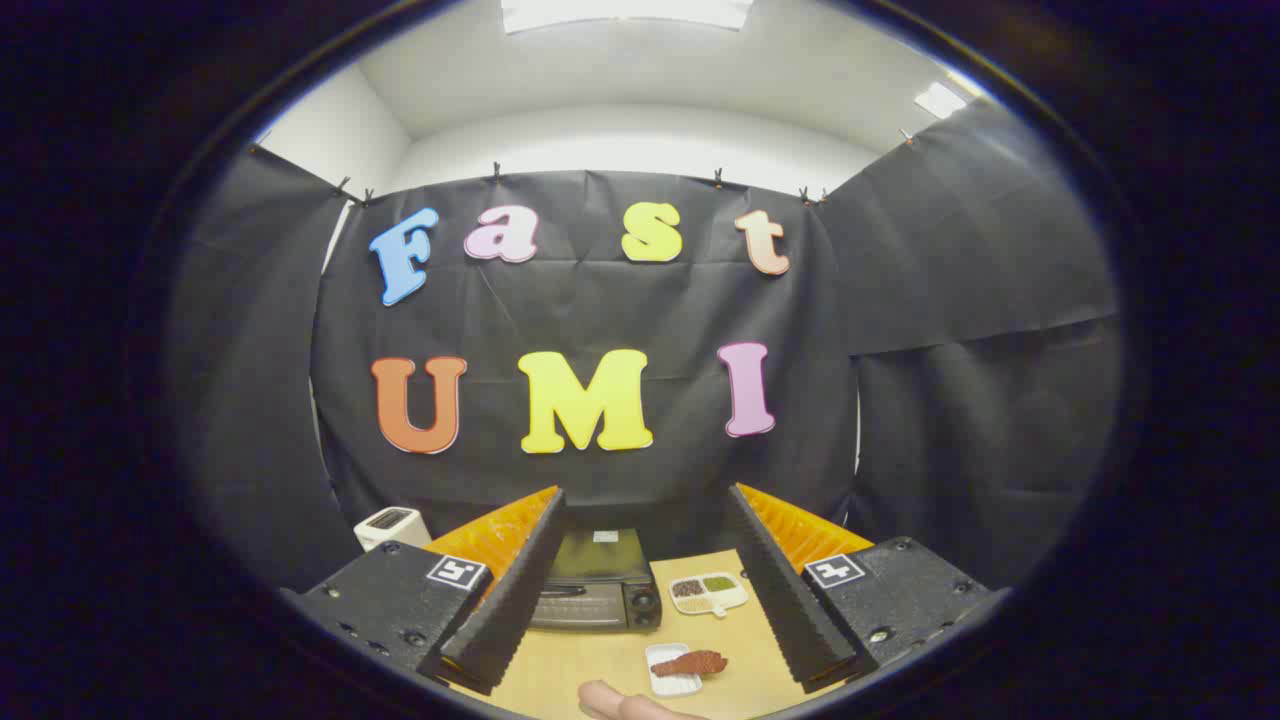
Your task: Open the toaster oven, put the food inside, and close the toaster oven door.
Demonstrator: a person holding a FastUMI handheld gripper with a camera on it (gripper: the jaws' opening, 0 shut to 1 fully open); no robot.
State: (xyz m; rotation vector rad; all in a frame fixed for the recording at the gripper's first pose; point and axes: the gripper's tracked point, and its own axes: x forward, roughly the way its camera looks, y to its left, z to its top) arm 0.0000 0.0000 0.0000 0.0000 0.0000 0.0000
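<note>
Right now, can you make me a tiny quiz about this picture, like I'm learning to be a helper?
1. True or false: the toaster oven door is shut.
2. What lies on the small white dish nearest the gripper? A) a reddish-brown piece of food B) a banana C) a spoon
3. Fill in: the gripper's fingers are ____, holding nothing.

Key
1. True; the door sits closed, handle across its front.
2. A
3. open; the toaster oven and the divided dish show between them.
</note>
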